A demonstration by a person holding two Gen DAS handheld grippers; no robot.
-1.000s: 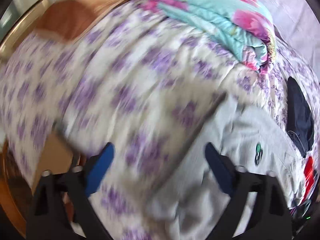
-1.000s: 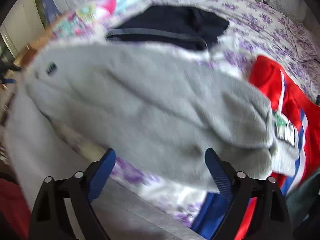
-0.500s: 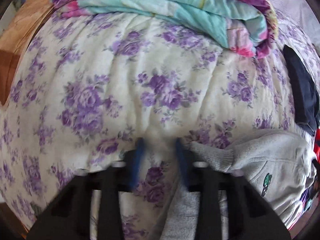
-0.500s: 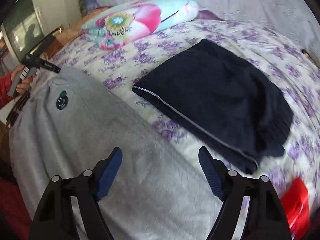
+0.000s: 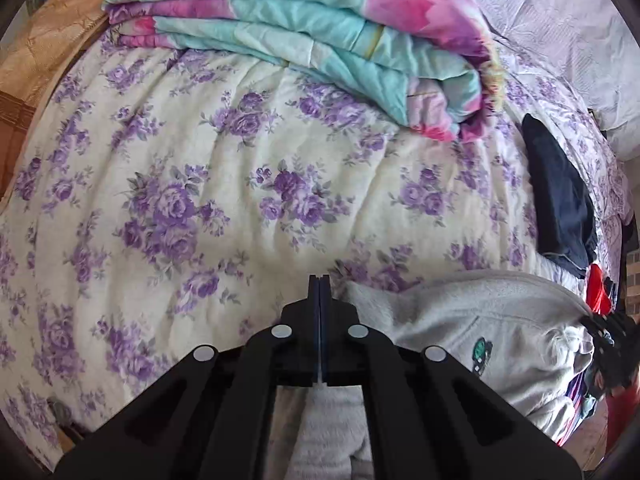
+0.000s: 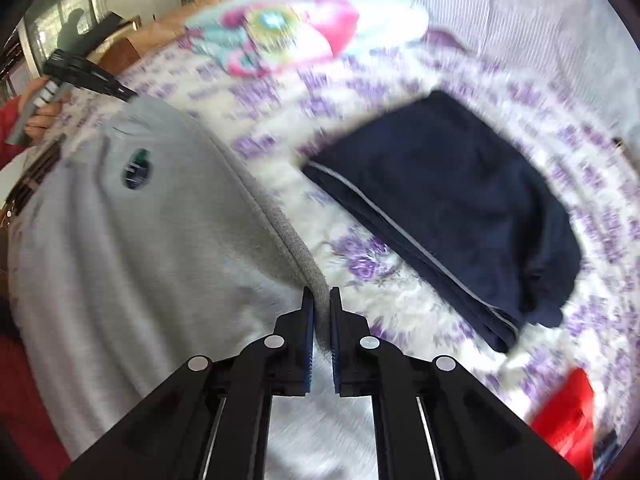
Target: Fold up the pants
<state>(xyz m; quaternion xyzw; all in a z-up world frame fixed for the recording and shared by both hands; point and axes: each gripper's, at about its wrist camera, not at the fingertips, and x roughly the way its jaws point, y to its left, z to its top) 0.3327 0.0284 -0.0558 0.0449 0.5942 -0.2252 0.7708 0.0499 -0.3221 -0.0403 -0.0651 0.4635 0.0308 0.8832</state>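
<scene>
The bed carries everything: a quilted cream cover printed with purple roses, bulging and lightly creased. Along its far edge lies a folded blanket in turquoise and pink, and beyond that a pale lilac striped sheet rises toward the far right corner. A tan wooden board runs beside the bed's far left edge. In the right wrist view a window shows in the room's upper left.

The grey pants lie spread over the near edge of the bed, a small dark green logo on the cloth. A folded navy garment rests well apart toward the right edge, and a red garment sits at the near right corner.

The left gripper has its jaws pressed flat together at the corner of the grey pants; whether any cloth is caught between them I cannot tell. The right gripper has just been closing, and its jaws now pinch the ribbed hem of the pants. The person's hand, in a red sleeve, is at the far left of the right wrist view, which is blurred
</scene>
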